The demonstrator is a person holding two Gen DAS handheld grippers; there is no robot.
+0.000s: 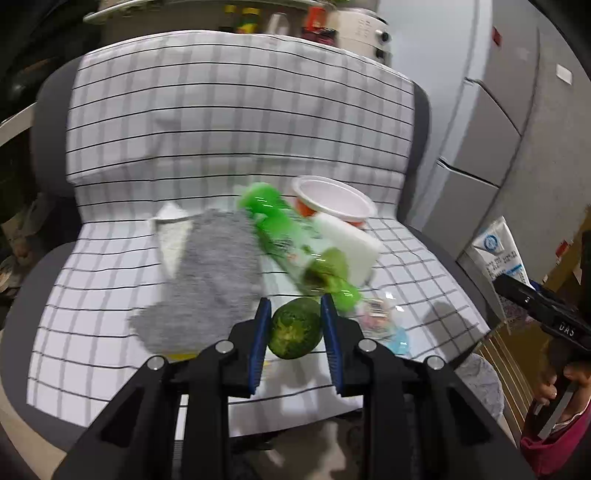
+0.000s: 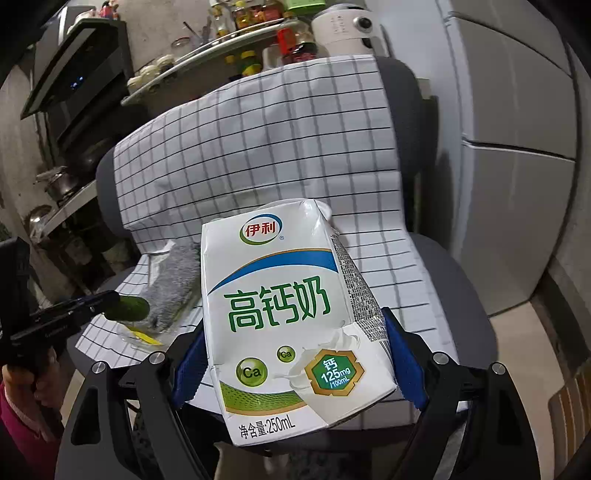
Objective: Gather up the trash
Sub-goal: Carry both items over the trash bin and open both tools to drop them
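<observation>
My left gripper (image 1: 295,325) is shut on a green round fruit (image 1: 293,330), held just above the checked cloth (image 1: 221,129) on the chair seat. It shows from the side in the right wrist view (image 2: 127,308). My right gripper (image 2: 295,354) is shut on a white milk carton (image 2: 288,317), crumpled, held up over the seat. The carton's edge shows at the right of the left wrist view (image 1: 498,269). On the seat lie a green plastic bottle (image 1: 291,240), a white and orange cup (image 1: 332,201), a white block (image 1: 351,243) and a clear wrapper (image 1: 380,317).
A grey sock (image 1: 210,273) lies on the cloth, left of the bottle. The chair (image 2: 454,295) has grey padding around the cloth. Grey cabinets (image 2: 517,147) stand to the right. Shelves with bottles and jars (image 2: 236,33) stand behind the chair.
</observation>
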